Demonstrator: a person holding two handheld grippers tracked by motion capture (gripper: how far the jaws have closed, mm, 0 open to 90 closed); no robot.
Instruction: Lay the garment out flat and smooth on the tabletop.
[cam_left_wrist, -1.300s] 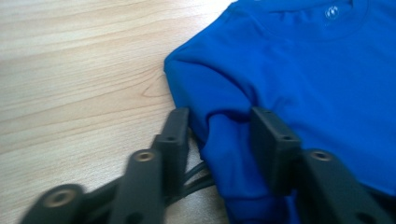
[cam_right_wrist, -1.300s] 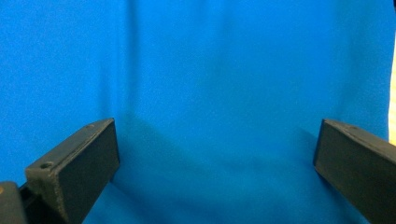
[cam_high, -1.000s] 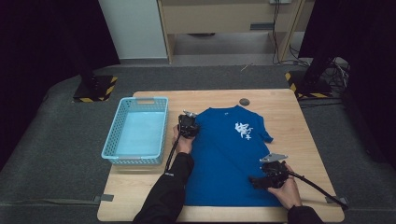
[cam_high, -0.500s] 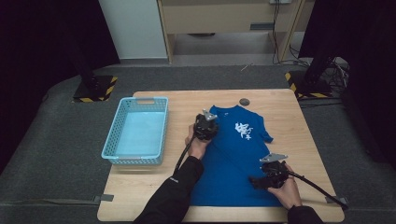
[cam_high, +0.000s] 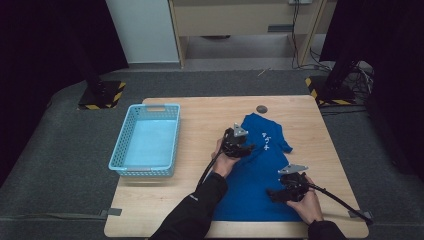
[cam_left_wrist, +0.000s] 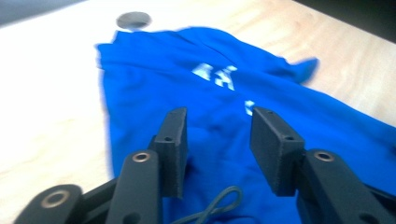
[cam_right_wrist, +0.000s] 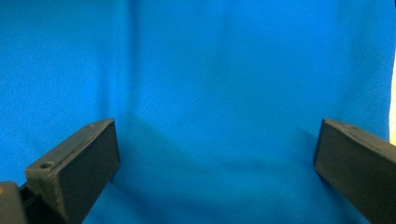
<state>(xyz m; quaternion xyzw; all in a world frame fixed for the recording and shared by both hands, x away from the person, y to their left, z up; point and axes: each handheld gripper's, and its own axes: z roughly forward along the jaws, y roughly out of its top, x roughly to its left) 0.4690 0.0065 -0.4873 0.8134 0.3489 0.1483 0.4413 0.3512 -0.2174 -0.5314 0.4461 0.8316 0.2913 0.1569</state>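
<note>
Showing white print — unreadable — blue shirt.

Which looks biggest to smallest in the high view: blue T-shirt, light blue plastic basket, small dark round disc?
1. Blue T-shirt, partly folded
2. Light blue plastic basket, fairly close in area
3. Small dark round disc, by far the smallest

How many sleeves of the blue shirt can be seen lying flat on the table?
1: the blue shirt shows one sleeve at its right edge; the other may be folded underneath.
</note>
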